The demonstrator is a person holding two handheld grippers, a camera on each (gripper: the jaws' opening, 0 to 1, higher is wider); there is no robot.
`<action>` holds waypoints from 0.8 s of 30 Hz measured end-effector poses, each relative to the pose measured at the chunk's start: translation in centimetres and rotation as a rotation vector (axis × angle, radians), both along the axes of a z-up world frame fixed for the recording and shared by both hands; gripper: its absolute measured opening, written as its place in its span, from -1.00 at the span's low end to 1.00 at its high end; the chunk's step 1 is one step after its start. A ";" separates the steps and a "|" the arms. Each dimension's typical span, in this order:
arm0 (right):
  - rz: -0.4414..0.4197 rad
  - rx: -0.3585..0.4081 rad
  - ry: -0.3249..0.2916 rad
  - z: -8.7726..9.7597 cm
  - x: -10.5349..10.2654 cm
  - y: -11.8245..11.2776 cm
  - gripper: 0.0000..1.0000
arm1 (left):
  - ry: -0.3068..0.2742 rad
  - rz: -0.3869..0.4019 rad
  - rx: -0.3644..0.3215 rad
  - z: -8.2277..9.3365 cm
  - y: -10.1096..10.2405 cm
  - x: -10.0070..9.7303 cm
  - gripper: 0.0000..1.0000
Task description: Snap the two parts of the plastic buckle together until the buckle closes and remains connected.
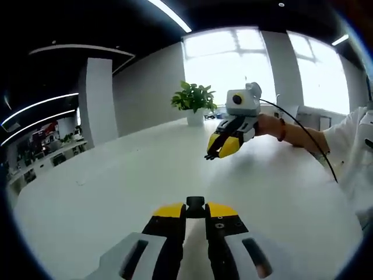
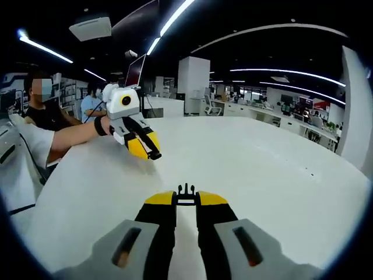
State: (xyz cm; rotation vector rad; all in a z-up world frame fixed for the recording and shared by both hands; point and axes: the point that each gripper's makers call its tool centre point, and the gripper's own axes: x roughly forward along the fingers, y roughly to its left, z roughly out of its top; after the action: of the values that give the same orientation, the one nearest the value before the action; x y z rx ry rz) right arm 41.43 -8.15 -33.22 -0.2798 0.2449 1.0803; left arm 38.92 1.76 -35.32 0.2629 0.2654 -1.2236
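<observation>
In the left gripper view my left gripper point(image 1: 195, 212) is shut on a blocky black buckle part point(image 1: 195, 203) that sticks out between its yellow tips. Across the white table point(image 1: 105, 181) the right gripper point(image 1: 214, 151) hangs in the air and points toward me, with a small black piece at its tip. In the right gripper view my right gripper point(image 2: 186, 202) is shut on the pronged black buckle part point(image 2: 186, 190). The left gripper point(image 2: 149, 149) faces it from the upper left, with a dark piece at its tip. The two parts are well apart.
A potted green plant point(image 1: 194, 99) stands at the far table edge by bright windows. A person's forearm with a dark wristband point(image 1: 282, 129) and a cable reach in from the right. Seated people point(image 2: 44, 111) are at the left behind the table, with office desks beyond.
</observation>
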 end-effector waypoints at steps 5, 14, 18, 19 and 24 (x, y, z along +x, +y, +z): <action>0.025 -0.026 -0.010 0.3 -0.4 0.9 -0.76 | 0.008 -0.008 -0.015 0.6 -0.3 -0.3 -0.76; 0.018 -0.033 -0.009 -0.1 -0.6 1.3 -0.76 | 0.000 0.002 -0.001 0.7 0.1 -0.7 -0.76; 0.031 -0.034 -0.004 -0.4 -1.2 1.5 -0.76 | -0.006 -0.008 -0.005 0.9 0.0 -1.3 -0.76; 0.033 -0.037 -0.006 -0.4 -1.3 1.6 -0.76 | -0.002 -0.010 -0.005 1.0 0.1 -0.8 -0.76; 0.058 -0.027 -0.013 -0.2 -2.4 2.0 -0.76 | 0.002 -0.032 -0.009 1.2 0.2 -0.7 -0.76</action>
State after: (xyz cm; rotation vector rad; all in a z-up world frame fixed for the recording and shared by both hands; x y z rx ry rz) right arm 39.01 -6.15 -33.38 -0.3195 0.2412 1.1328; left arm 38.23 1.99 -34.13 0.2589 0.2588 -1.2564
